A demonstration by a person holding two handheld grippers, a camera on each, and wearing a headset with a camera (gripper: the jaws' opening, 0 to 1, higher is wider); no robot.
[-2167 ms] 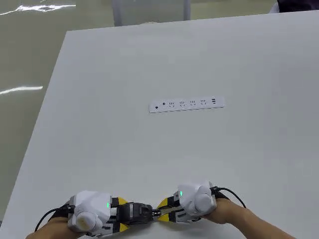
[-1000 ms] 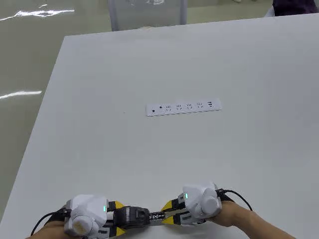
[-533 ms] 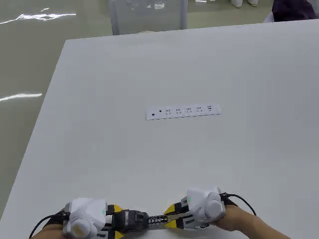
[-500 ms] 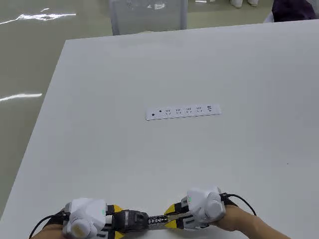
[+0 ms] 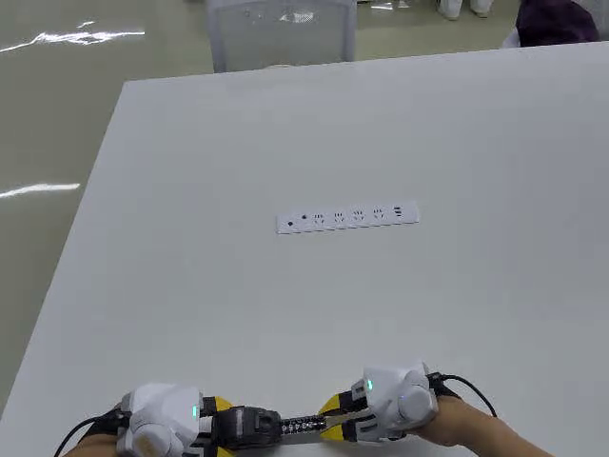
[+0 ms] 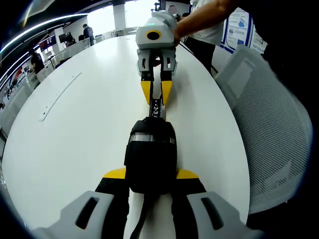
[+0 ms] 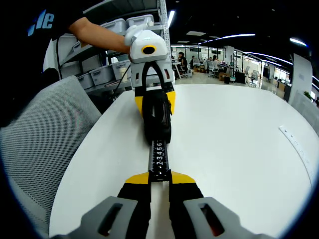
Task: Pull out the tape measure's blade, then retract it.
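The black tape measure is held just above the near edge of the white table. My left gripper is shut on its case. A short length of blade with printed numbers runs from the case to my right gripper, which is shut on the blade's end. In the head view the left gripper is at the bottom left and the right gripper faces it from the right. From the right gripper view the case sits between the left gripper's yellow fingertips.
A white power strip lies flat at the middle of the table, far from both grippers. A grey mesh chair stands beyond the far edge. Another mesh chair stands close beside the near edge.
The right gripper has drawn away to the right from the case, and a short stretch of numbered blade has come out between the two grippers. The left gripper has kept its hold.
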